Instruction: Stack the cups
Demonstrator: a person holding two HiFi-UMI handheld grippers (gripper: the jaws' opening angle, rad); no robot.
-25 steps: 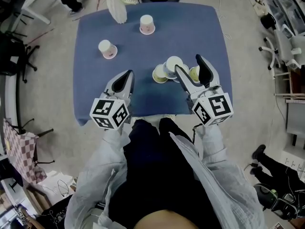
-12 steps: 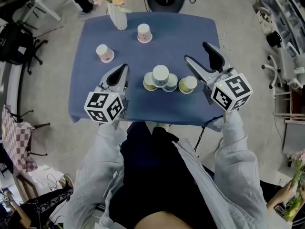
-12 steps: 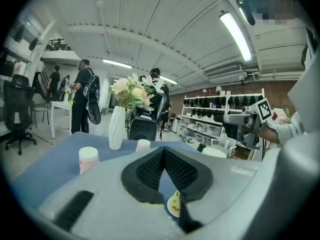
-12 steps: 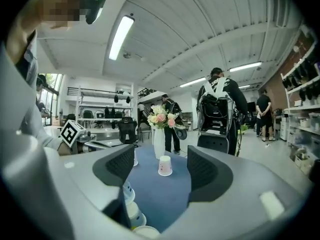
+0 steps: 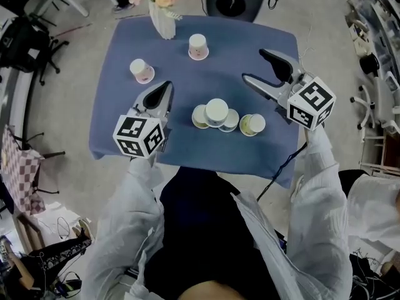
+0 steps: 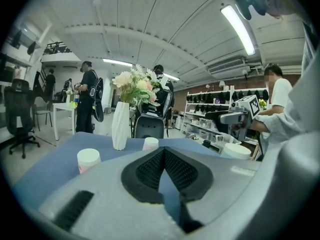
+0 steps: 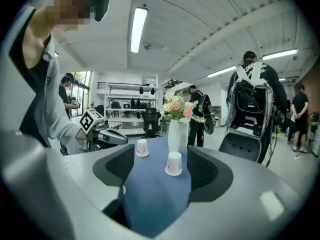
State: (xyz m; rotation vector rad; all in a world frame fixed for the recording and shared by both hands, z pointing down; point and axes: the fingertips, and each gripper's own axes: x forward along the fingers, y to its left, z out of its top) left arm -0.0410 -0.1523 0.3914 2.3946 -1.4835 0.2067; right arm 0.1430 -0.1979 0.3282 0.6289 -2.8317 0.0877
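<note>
Left fingers (image 6: 149, 171) clenched | right fingers (image 7: 117, 166) released (empty) | cup cluster (image 5: 217, 112) entire: head view only

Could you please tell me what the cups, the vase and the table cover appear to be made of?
Cups: probably paper. They are matte white with small printed patterns and look like disposable cups.
Vase: white ceramic or plastic, I cannot tell which. It has a matte surface with ridged facets.
Table cover: blue cloth. It is dull, with no shine, and hangs over the near edge.

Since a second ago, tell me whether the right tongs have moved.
Yes. The right tongs have pulled off the cup cluster and now sit to its right and farther out, open.
</note>
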